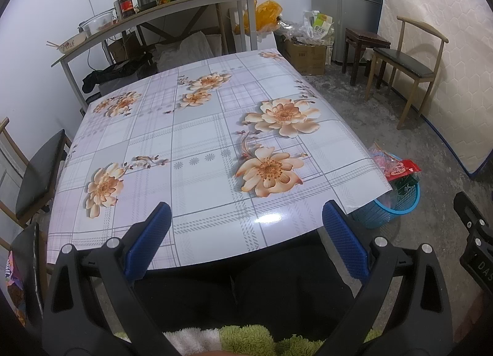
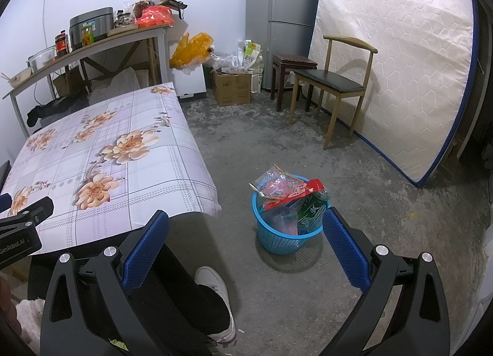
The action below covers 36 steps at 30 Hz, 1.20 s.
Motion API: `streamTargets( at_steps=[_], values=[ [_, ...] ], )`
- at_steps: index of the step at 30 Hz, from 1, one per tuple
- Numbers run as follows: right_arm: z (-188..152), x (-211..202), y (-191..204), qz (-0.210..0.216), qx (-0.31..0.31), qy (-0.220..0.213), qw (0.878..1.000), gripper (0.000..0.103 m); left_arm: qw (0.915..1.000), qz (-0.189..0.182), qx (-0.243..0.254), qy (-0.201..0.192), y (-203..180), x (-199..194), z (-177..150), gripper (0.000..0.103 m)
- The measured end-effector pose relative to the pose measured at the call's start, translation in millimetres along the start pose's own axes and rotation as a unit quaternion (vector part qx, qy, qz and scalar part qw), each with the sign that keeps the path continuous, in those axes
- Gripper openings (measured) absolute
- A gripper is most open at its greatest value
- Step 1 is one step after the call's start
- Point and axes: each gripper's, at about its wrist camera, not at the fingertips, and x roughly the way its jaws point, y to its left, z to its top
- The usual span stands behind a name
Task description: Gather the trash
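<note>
While your left view fills with the floral table (image 1: 197, 140), only your right view shows the whole blue basket (image 2: 285, 226) on the floor at four o'clock off the table's corner, stuffed with red, pink and green wrappers (image 2: 292, 194). Your left gripper (image 1: 246, 214) and right gripper (image 2: 246, 223) both gape, empty.

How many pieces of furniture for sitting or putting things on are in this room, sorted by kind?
Tables: 2, the flowered table and the side table by the wall.
Chairs: 2, one by the mattress, one at the flowered table's left.
Stools: 1, the dark stool by the fridge.
Total: 5.
</note>
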Motion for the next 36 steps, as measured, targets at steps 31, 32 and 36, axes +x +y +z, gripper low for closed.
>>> streamTargets(
  at_steps=[31,32,36],
  values=[
    [0.7,0.3,0.2,0.000,0.000,-0.001,1.000,0.097,1.0000,-0.002,0.000,0.002,1.1,-0.3,-2.4,0.094],
    [1.0,0.0,1.4,0.000,0.000,0.000,1.000,0.097,1.0000,-0.002,-0.001,0.003,1.0,0.2,-2.9,0.094],
    [0.6,0.1,0.5,0.000,0.000,-0.001,1.000,0.097,1.0000,-0.003,-0.001,0.003,1.0,0.4,-4.2,0.094]
  ],
)
